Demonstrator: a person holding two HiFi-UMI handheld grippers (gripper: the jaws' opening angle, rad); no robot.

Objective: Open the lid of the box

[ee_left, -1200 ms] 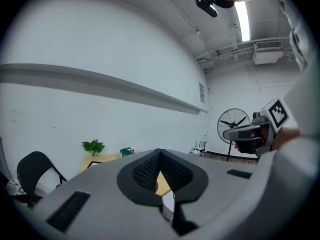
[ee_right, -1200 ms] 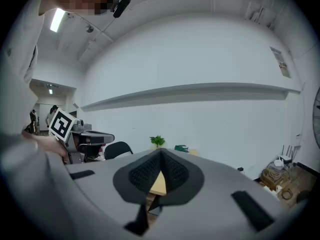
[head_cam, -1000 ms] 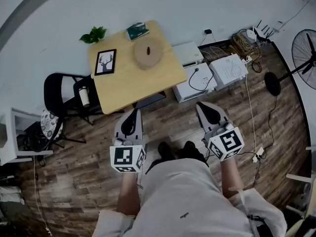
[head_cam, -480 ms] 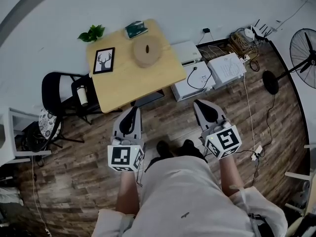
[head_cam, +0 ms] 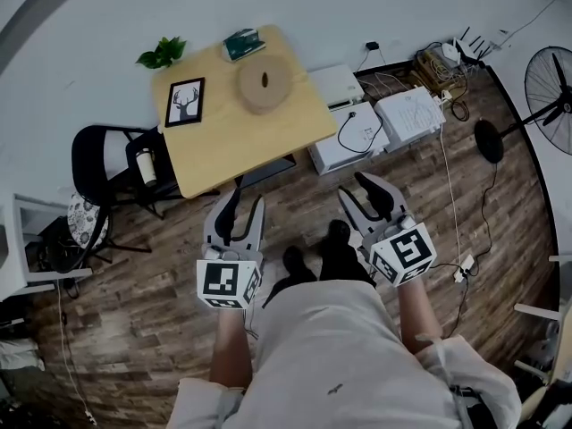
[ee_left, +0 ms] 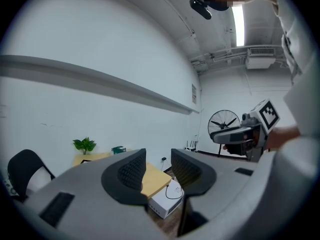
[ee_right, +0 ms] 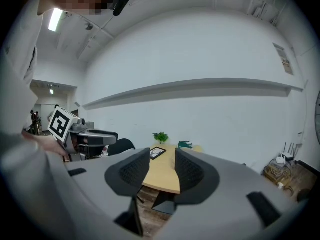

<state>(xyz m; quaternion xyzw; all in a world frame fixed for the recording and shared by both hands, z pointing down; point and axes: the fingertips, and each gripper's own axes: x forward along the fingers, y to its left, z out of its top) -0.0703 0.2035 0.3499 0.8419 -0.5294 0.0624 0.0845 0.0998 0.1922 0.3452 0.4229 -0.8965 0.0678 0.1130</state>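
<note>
Well, round tan box [head_cam: 262, 83] lidded; left gripper [head_cam: 241, 202] and right gripper [head_cam: 357, 191] just opened, empty.

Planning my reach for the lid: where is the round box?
Head view, upper middle: the round box sits on the table, right of the picture frame.

Standing with bare left forearm [head_cam: 231, 351] and right forearm [head_cam: 416, 322] stretched forward from white sleeves, close to the torso. Holding in one hand the grey plastic left gripper [head_cam: 243, 206] with black ribbed pads and a black-and-white marker cube, and in the other the matching grey right gripper [head_cam: 357, 195], side by side but apart. Pointing both slightly below level. Having just opened both sets of jaws, with the pads spread and nothing between them.
</note>
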